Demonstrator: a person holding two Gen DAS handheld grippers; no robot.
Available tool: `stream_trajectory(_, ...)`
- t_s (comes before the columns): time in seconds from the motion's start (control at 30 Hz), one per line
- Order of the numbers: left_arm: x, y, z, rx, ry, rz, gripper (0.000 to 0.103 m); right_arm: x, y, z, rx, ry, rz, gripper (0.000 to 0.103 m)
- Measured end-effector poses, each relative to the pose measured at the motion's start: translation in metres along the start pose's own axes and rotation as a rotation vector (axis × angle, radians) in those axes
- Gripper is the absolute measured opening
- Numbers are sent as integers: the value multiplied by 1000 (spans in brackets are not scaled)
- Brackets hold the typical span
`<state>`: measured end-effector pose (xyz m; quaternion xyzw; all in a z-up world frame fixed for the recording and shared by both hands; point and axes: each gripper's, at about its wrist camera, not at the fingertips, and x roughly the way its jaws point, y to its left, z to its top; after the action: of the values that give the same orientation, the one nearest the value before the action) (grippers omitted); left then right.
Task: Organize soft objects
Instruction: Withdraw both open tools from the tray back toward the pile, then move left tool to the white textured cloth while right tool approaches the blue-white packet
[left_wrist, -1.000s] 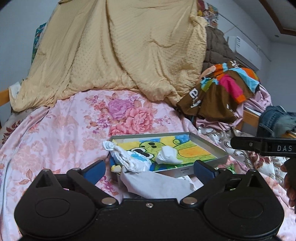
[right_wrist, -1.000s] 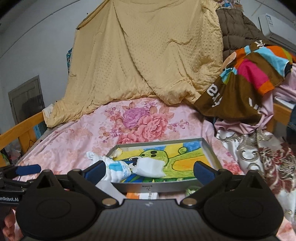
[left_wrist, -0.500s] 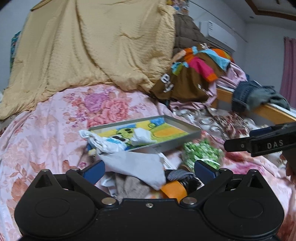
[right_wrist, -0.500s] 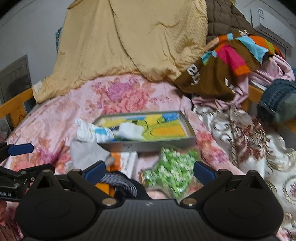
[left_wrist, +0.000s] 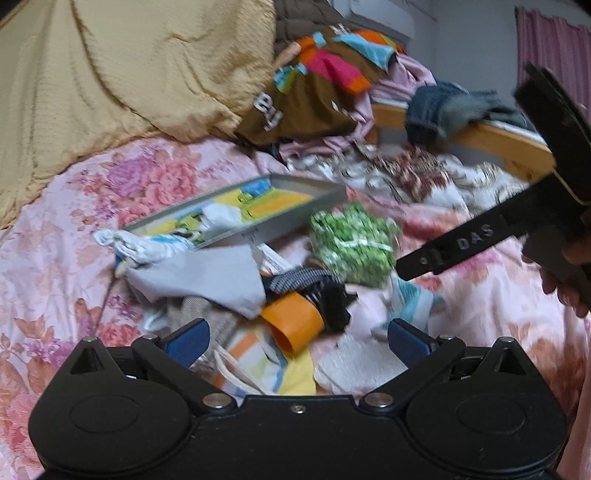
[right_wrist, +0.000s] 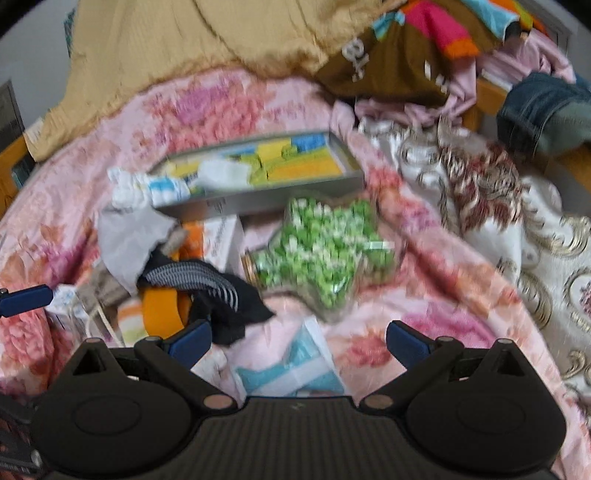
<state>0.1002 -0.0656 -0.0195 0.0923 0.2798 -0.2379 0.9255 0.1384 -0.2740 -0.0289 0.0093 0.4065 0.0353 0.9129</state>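
Note:
A heap of soft things lies on the pink floral bedspread (left_wrist: 55, 229) in front of a grey tray (left_wrist: 295, 184) with a cartoon picture. In the heap are a grey cloth (left_wrist: 207, 273), a black striped sock (left_wrist: 303, 277) and a white-and-blue sock (left_wrist: 147, 247) draped over the tray's corner. My left gripper (left_wrist: 297, 339) hangs open over the heap, above an orange roll (left_wrist: 293, 325). My right gripper (right_wrist: 299, 343) is open too, over a teal-and-white folded cloth (right_wrist: 291, 369) and just right of the black striped sock (right_wrist: 207, 280). Neither gripper holds anything.
A star-shaped jar of green sweets (right_wrist: 321, 251) lies next to the tray (right_wrist: 347, 177). A yellow quilt (left_wrist: 129, 74), a brown multicoloured garment (left_wrist: 314, 92) and jeans (left_wrist: 436, 107) on the wooden bed rail (left_wrist: 509, 147) are piled behind. A patterned white blanket (right_wrist: 517, 221) covers the right side.
Both views have tipped down and swung right, so the heap and the green star jar came into sight. Both grippers stayed open with nothing in them.

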Motion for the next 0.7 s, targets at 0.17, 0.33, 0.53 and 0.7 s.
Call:
stream_trajectory(0.17,11,-8,-6,53,48,-18,102,14,-3,-4,34,63,5,103)
stream_trajectory(0.33,20,-16,-11,103,88,-22,102,25,-8,-6,70,113,-1,103)
stream_trajectory(0.53,33,-33,-20,185,123,-66,102,37,-12,-9,129,177,1,103)
stream_trajectory(0.7,46,-48,-30,258,126,-83,102,47,-14,-12,187,229,31,103)
